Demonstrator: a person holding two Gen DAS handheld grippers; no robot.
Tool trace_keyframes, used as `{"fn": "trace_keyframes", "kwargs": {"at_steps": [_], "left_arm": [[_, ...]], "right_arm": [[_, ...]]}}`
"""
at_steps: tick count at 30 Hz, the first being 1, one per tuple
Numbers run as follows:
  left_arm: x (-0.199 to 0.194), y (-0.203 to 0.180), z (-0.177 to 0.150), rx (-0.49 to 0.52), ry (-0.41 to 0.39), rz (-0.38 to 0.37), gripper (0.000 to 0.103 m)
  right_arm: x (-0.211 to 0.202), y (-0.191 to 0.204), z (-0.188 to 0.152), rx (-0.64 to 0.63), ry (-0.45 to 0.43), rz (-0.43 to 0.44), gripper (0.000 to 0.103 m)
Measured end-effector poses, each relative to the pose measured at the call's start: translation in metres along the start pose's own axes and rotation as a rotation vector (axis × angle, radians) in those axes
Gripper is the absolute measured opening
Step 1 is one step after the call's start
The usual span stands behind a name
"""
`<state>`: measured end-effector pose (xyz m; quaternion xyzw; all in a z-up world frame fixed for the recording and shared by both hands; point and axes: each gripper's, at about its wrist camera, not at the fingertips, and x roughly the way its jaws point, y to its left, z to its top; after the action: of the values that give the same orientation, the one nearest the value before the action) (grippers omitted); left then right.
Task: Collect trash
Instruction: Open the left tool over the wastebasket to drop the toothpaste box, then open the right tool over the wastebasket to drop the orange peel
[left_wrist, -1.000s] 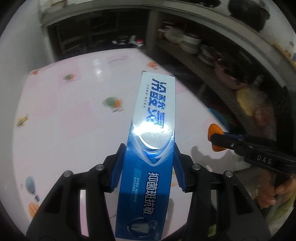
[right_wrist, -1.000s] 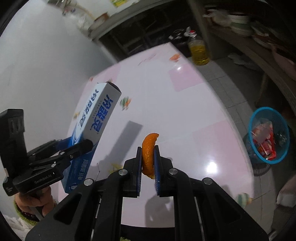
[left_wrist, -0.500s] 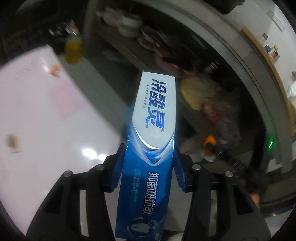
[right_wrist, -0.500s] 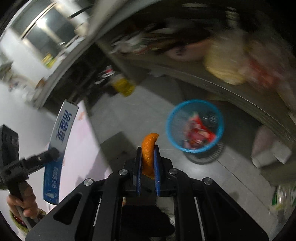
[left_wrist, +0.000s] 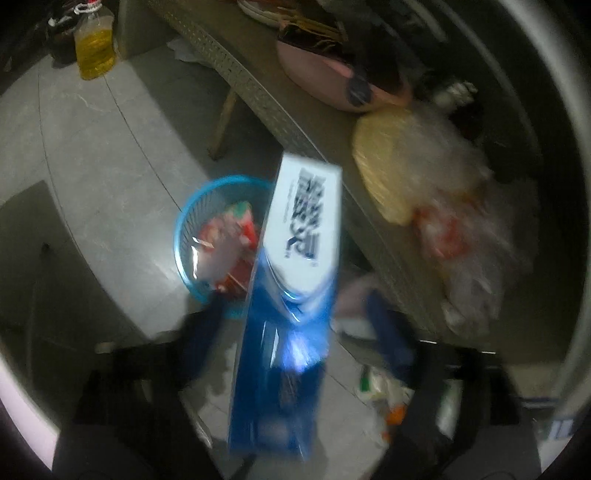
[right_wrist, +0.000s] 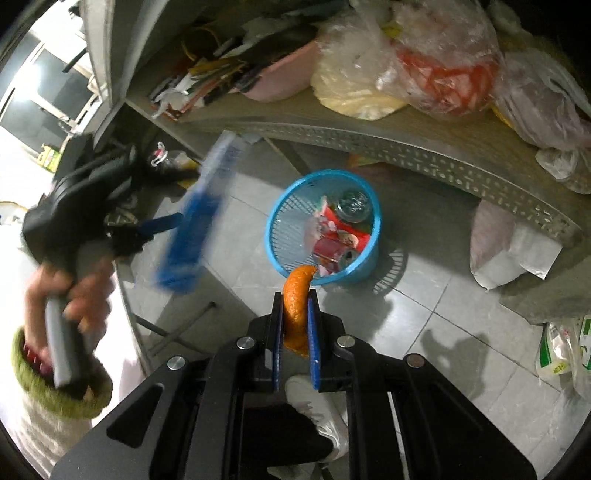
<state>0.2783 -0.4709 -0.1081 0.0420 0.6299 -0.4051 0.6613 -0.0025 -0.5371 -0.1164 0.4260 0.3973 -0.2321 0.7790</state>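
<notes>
Both hands have swung from the counter to the floor. The left tongs (left_wrist: 295, 325) have just been opening, their pads clear of the toothpaste box (left_wrist: 291, 280), whose long axis points toward the blue basket (right_wrist: 284, 206). The right tongs (right_wrist: 294, 325) grip an orange peel (right_wrist: 296, 295) just short of the basket, below a cluttered shelf (right_wrist: 369, 136).

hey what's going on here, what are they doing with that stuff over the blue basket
A person is binning trash with a pair of tongs in each hand. The left tongs have just been opening, and the blue toothpaste box sits loose between them, aimed toward the blue basket on the floor. The right tongs pinch an orange peel short of the basket, which already holds cans and wrappers.
</notes>
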Motion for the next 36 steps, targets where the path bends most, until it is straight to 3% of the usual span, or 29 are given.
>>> {"fn": "trace_keyframes", "kwargs": {"at_steps": [2,4,12,18,23,29,32,36], "left_arm": [[0.009,0.005,0.004,-0.022,-0.013,0.027,0.079],[0.006,0.014,-0.002,-0.037,-0.007,0.001,0.079],[-0.037,0.043,-0.026,-0.044,-0.06,0.02,0.079],[-0.097,0.053,-0.061,0.007,-0.132,0.024,0.079],[-0.161,0.068,-0.109,0.064,-0.239,0.058,0.083],[-0.218,0.092,-0.163,0.082,-0.365,0.161,0.084],[-0.235,0.105,-0.19,0.045,-0.41,0.181,0.085],[-0.243,0.115,-0.222,0.005,-0.43,0.182,0.085]], "right_arm": [[0.004,-0.006,0.0,0.013,0.012,-0.002,0.012],[0.012,-0.013,-0.001,0.024,0.027,-0.008,0.012],[0.042,-0.02,0.001,0.028,0.078,-0.01,0.012],[0.066,-0.013,0.002,0.0,0.112,0.0,0.012],[0.095,0.002,0.009,-0.044,0.158,0.004,0.012],[0.144,0.045,0.036,-0.15,0.176,0.003,0.015],[0.175,0.06,0.05,-0.199,0.187,-0.026,0.035],[0.192,0.059,0.057,-0.177,0.194,-0.067,0.039]]}}
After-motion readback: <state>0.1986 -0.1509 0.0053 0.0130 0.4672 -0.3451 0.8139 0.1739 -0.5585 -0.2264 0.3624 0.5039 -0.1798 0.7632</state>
